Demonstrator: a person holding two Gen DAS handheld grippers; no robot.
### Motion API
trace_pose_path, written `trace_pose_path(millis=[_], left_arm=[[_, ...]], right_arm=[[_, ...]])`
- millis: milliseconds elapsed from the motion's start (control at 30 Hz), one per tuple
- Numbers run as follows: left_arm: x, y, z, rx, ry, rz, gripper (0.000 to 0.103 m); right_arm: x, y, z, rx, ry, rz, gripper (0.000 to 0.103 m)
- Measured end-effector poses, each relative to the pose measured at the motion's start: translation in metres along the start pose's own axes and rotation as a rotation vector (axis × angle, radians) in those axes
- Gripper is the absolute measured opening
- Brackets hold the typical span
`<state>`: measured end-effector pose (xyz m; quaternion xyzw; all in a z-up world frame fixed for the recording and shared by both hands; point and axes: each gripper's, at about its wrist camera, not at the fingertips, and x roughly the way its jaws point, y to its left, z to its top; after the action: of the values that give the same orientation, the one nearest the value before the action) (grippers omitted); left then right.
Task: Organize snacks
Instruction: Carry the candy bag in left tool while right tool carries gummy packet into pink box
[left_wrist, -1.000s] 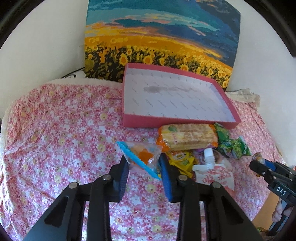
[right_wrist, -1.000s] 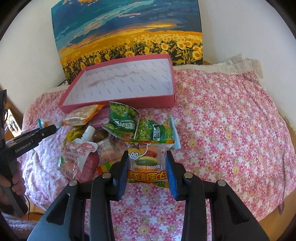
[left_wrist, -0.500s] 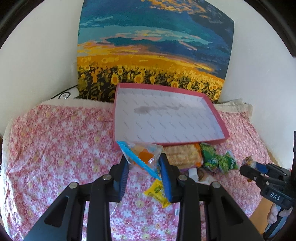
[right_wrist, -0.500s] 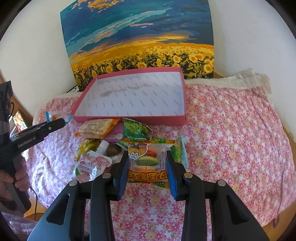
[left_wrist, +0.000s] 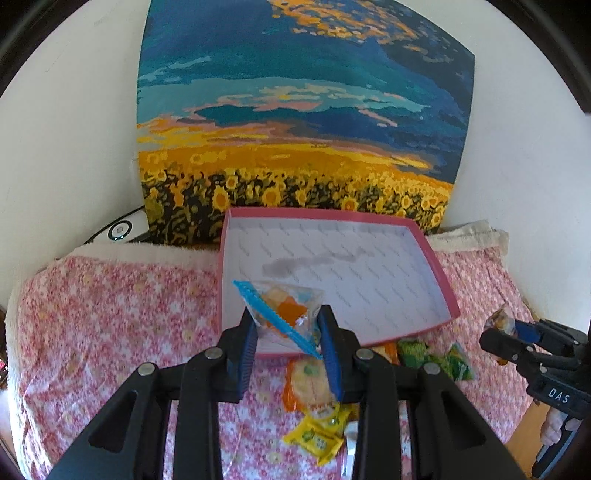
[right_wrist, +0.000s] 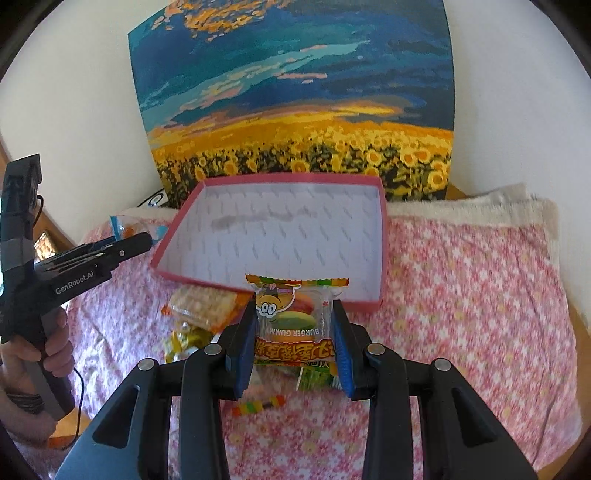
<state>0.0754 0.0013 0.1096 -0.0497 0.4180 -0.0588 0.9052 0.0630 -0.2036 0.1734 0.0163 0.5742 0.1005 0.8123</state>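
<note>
My left gripper is shut on a clear candy bag with blue edges, held above the near left corner of the pink-rimmed box. My right gripper is shut on a burger gummy packet, held in the air in front of the box's near rim. The box is empty with a white patterned floor. Loose snacks lie in front of it: a cracker pack, green packets and yellow packets.
A sunflower painting leans on the white wall behind the box. The floral pink cloth covers the surface. A small striped candy lies under my right gripper. The other hand-held gripper shows at each view's side.
Both grippers have risen and moved forward toward the box with their packets. The left one's bag now hangs over the box's near corner.
</note>
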Motion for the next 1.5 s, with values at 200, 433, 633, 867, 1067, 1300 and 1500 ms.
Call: trace_pose_path(millis=[200,433,633,867,1067,1300,1500], left_arm=[[0.011,0.0,0.017,-0.012,-0.007,0.004,0.033],[0.028,-0.001,0.038,-0.014,-0.004,0.013,0.033],[0.049,-0.003,0.045,-0.016,0.018,0.009,0.033],[0.078,-0.002,0.053,-0.014,0.045,0.01,0.033],[0.103,0.003,0.059,-0.022,0.074,0.012,0.033],[0.123,0.01,0.06,-0.035,0.092,0.011,0.033],[0.134,0.013,0.06,-0.029,0.098,0.015,0.034]], right_arm=[[0.011,-0.004,0.022,-0.007,0.003,0.001,0.037],[0.031,-0.011,0.045,-0.01,0.013,-0.006,0.038],[0.05,-0.018,0.061,0.006,0.01,-0.005,0.037],[0.076,-0.021,0.077,-0.005,0.017,-0.009,0.037],[0.1,-0.029,0.088,0.009,0.037,-0.008,0.037],[0.125,-0.036,0.094,0.018,0.067,-0.003,0.037],[0.138,-0.041,0.095,0.023,0.083,-0.003,0.037]])
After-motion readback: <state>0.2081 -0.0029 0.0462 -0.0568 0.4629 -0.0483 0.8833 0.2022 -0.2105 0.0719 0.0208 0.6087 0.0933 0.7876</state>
